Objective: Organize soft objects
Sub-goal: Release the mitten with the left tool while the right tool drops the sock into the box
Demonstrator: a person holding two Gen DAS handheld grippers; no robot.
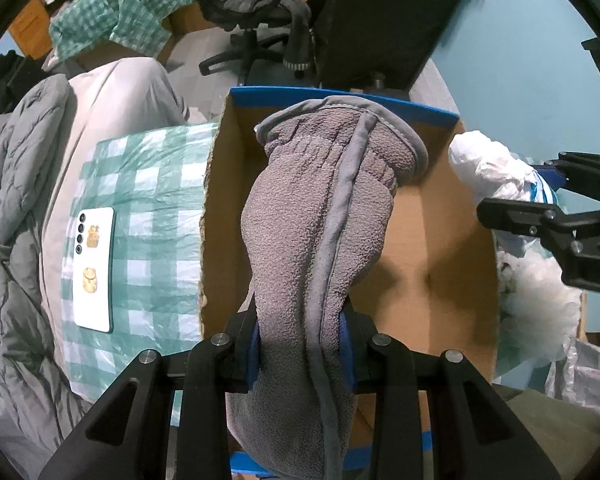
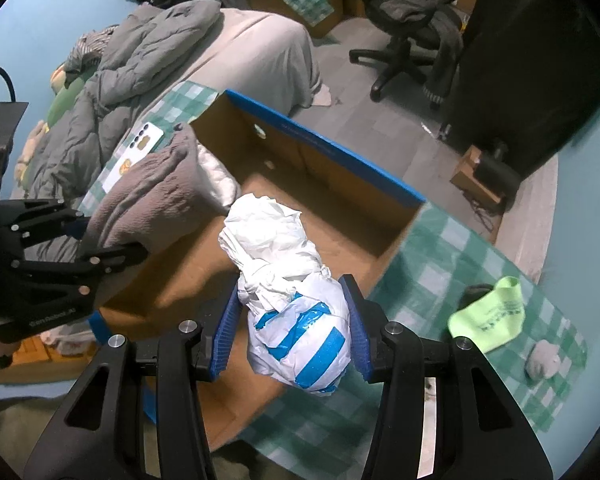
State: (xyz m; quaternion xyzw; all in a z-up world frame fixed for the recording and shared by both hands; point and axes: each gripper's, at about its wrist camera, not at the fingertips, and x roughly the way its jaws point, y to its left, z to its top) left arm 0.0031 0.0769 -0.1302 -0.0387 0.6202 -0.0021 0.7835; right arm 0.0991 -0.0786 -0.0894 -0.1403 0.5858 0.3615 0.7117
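Note:
My left gripper (image 1: 302, 354) is shut on a grey fleece glove (image 1: 324, 216), which hangs over the open cardboard box (image 1: 452, 248) with blue rim tape. From the right wrist view the same glove (image 2: 148, 196) and left gripper (image 2: 100, 240) sit over the box's left wall. My right gripper (image 2: 294, 326) is shut on a knotted white plastic bag with blue stripes (image 2: 288, 300), held above the box floor (image 2: 308, 216). That bag (image 1: 488, 168) and the right gripper (image 1: 540, 208) show at the right edge of the left wrist view.
A white phone (image 1: 94, 268) lies on the green checked cloth (image 1: 148, 240) left of the box. A lime green cloth (image 2: 490, 314) and a small grey item (image 2: 544, 360) lie on the cloth to the right. A grey quilt (image 2: 140, 56) covers the bed; an office chair (image 2: 408, 28) stands beyond.

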